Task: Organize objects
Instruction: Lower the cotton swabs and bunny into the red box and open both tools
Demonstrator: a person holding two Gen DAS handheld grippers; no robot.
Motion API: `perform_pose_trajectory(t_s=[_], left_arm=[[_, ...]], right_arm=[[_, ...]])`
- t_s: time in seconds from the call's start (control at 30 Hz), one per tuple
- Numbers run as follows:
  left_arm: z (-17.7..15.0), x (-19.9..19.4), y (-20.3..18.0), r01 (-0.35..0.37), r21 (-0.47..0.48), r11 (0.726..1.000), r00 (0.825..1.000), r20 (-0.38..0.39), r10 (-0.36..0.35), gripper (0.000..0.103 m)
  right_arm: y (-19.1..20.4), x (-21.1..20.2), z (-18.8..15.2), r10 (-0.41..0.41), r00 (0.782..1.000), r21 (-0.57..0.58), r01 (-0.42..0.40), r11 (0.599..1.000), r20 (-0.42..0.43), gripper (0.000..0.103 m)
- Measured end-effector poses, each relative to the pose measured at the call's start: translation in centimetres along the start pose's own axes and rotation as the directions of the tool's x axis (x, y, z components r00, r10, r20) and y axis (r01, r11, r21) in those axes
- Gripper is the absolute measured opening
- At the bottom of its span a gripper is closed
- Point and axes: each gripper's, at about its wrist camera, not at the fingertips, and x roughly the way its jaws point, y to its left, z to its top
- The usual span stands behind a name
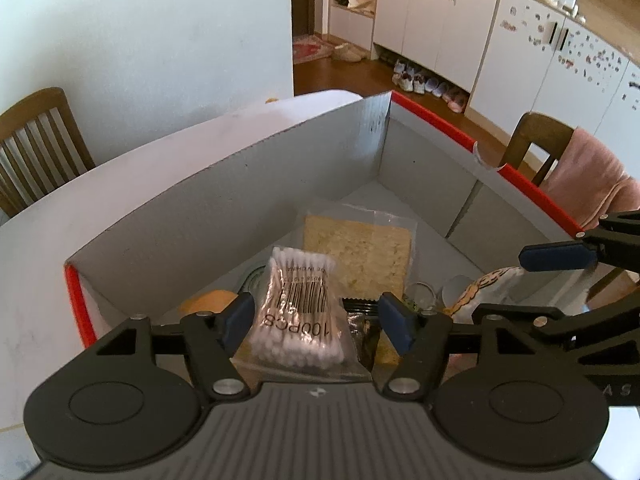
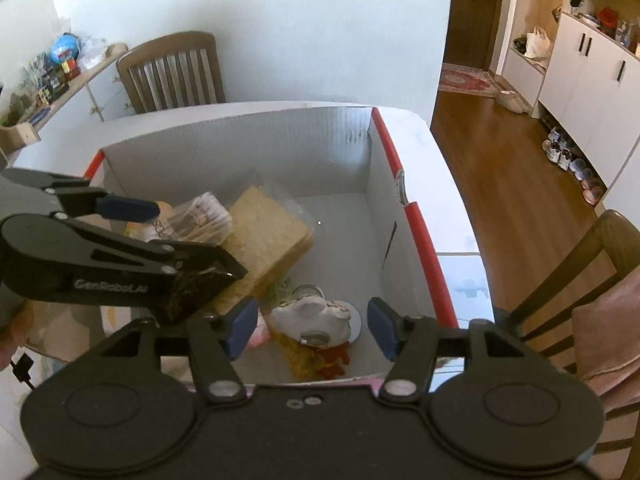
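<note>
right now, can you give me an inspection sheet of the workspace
surface: white table carrying a grey cardboard box with red edge strips
job's things: in the box, bag of cotton swabs, wrapped yellow sponge, white cat figurine, glass jar, a dark packet
clutter: other small items under these, too hidden to name
grippers: left tongs open over the swab bag; right tongs open over the figurine; neither grips anything
cables: thin black cable at the left edge of the right wrist view
surroundings: wooden chairs, pink cloth over one, white cabinets, shoes on wood floor
</note>
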Motion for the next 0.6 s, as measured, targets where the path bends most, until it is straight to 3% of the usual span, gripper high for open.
perform_pose_trajectory(t_s=[0.2,0.3,0.6], left_arm=[[-0.7,-2.4,0.3,0.016,-0.005,1.000,0.999,0.049,-0.016,0.068],[-1.2,-3.7,0.4,0.038,-0.010,0.999,0.996,0.080,-0.037,0.068],[-2.7,-8.4,1.3,0.054,-0.017,0.998,0.982,0.183,-0.050,0.069]], right_arm=[[0.4,-1.4,-0.1,0.012,0.999,0.025,-0.013,1.000,0.040,0.063],[0.9,-2.3,-0.2,0.017,0.997,0.029,-0.019,0.999,0.070,0.072],[3.4,-5.5,-0.9,0.013,0.989,0.016,-0.016,1.000,0.150,0.077]])
